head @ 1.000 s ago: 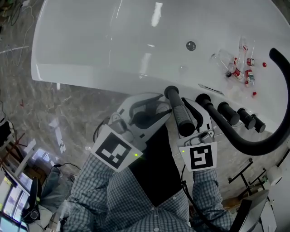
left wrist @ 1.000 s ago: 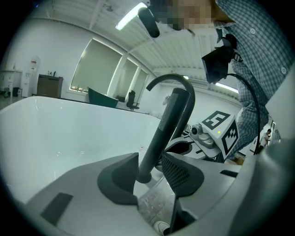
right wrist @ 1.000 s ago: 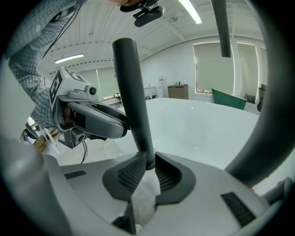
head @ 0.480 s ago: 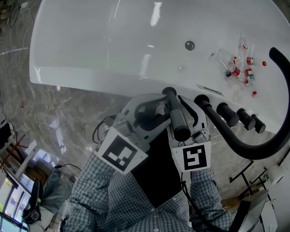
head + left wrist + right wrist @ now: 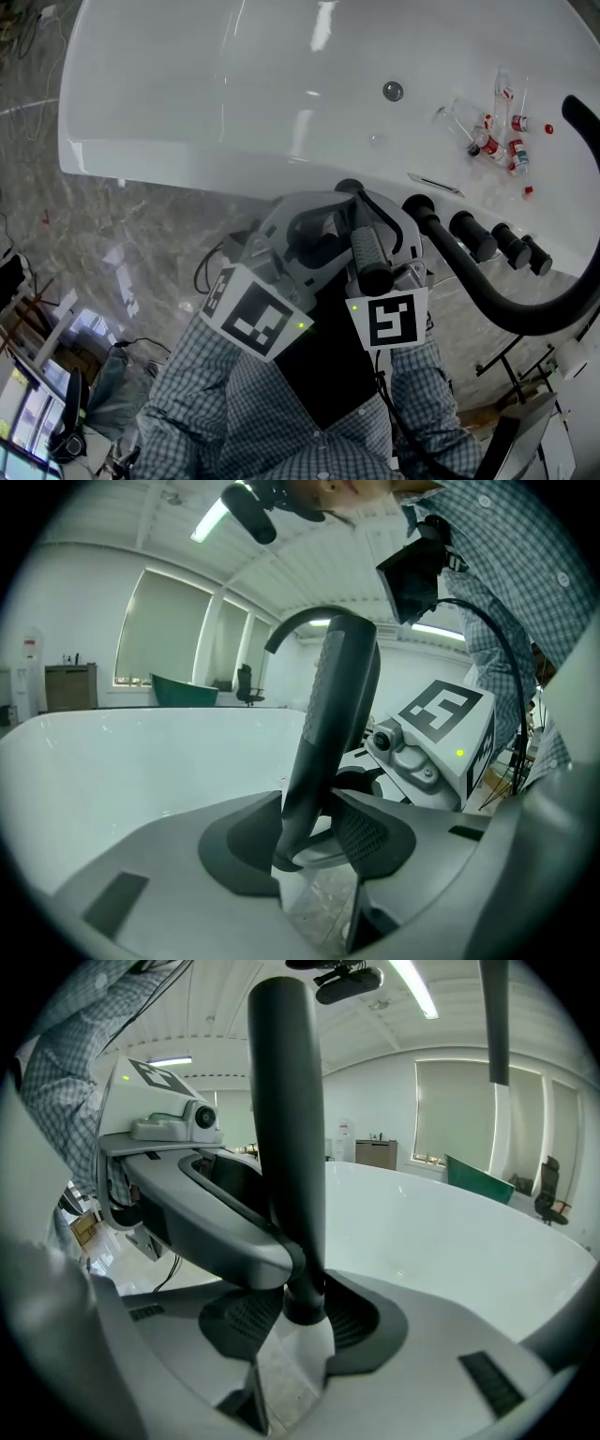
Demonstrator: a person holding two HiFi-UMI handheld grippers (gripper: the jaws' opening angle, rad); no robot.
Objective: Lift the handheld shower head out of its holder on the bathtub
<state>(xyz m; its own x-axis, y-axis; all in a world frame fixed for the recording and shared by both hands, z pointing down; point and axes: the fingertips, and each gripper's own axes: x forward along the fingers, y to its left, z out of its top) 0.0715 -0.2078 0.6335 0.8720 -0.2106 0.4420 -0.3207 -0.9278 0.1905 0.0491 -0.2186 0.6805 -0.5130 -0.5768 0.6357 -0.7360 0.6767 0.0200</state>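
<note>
The black shower head handle [image 5: 368, 246] stands up from the near rim of the white bathtub [image 5: 187, 94] and leans toward the person. Its holder is hidden under the tools. I think the handle sits in it and is not lifted yet, but I cannot be sure.

Both tools reach for the handle, one from each side, so it can be held low down and pulled up. The left gripper [image 5: 305, 841] has its jaws spread wide, and they have just been opening. The handle stands between them, close to the pads [image 5: 365, 833], but it is not squeezed. The right gripper [image 5: 298, 1321] is the same: its jaws have just been opening and are wide apart. The low part of the handle is between them, and nothing is pinched. The two tools are crowded together, and one jaw of the left one crosses the right gripper view.

Just right of the handle is a row of black tap knobs [image 5: 466, 232]. A thick black curved pipe [image 5: 525, 311] bends past them. These are near and could get bumped when the handle goes up. Down in the tub lie small bottles [image 5: 487, 145] with red caps, well away, and the drain [image 5: 393, 91].
</note>
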